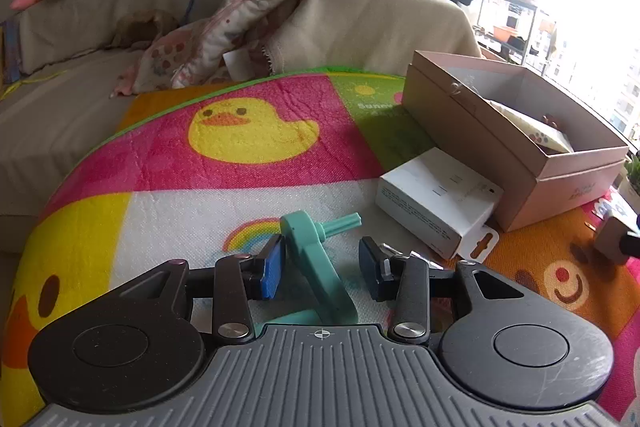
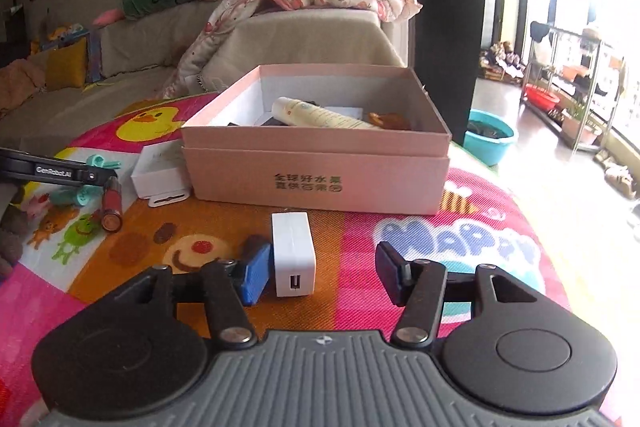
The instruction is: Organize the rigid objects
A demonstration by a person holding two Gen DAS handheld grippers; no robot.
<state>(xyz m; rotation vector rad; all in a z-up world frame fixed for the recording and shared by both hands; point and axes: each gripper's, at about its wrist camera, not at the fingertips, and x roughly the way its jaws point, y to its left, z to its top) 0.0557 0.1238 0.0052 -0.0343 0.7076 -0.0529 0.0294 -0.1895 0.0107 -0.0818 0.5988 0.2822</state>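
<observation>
Teal plastic is what the left gripper point(image 1: 322, 269) has between its fingers: a teal tool point(image 1: 316, 267) with a ribbed stem lies on the colourful mat point(image 1: 256, 167), its handle running from 12 o'clock back toward the camera. The jaws stand wide apart; the left pad seems to touch the handle, the right pad is clear of it, so nothing is held. To grasp well, I think the gripper should centre on the handle and close across its narrow width, so it does not twist away.

At 2 o'clock lies a small white box point(image 1: 438, 207), against the pink cardboard box point(image 1: 516, 131), which I judge is the container for the objects.

The right gripper point(image 2: 318, 275) is also wide open and holds nothing. A white charger point(image 2: 293, 253) lies just beside its left pad, far from the right one; the gripper should shift left before closing. The pink box, at 12 o'clock, already holds a cream tube point(image 2: 320, 115). At 10 o'clock a red cylinder point(image 2: 111, 203) lies near the left gripper, where the two hands could meet.
</observation>
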